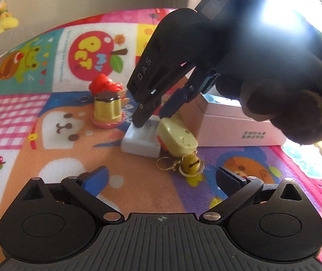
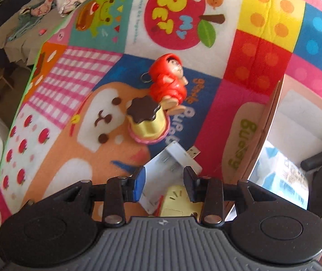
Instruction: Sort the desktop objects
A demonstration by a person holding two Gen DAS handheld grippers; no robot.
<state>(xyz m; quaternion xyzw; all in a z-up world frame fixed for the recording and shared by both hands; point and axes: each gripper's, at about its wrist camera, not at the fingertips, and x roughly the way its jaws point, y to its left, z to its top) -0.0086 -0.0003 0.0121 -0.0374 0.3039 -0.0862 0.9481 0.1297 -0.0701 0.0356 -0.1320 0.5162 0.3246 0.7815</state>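
- The left gripper (image 1: 161,180) sits nearest the lens. Its jaws are spread wide with nothing between them, and it hovers on the near side of the white case (image 1: 138,144).
- The right gripper (image 1: 152,117) points steeply down at the case's far end, drawn almost closed. One tip touches the rim; whether it actually pinches the rim cannot be told.
- The yellow bell keychain (image 1: 176,140) leans against the case's right side. The pudding toy (image 1: 108,110) stands just left of the case, and the red-hooded figure (image 1: 103,85) lies beyond the case.
- The pink box (image 1: 240,126), right of the case, is probably the destination.
- To do the step well, the person should confirm a firm hold on one wall. A straight lift would then avoid dragging the keychain along.
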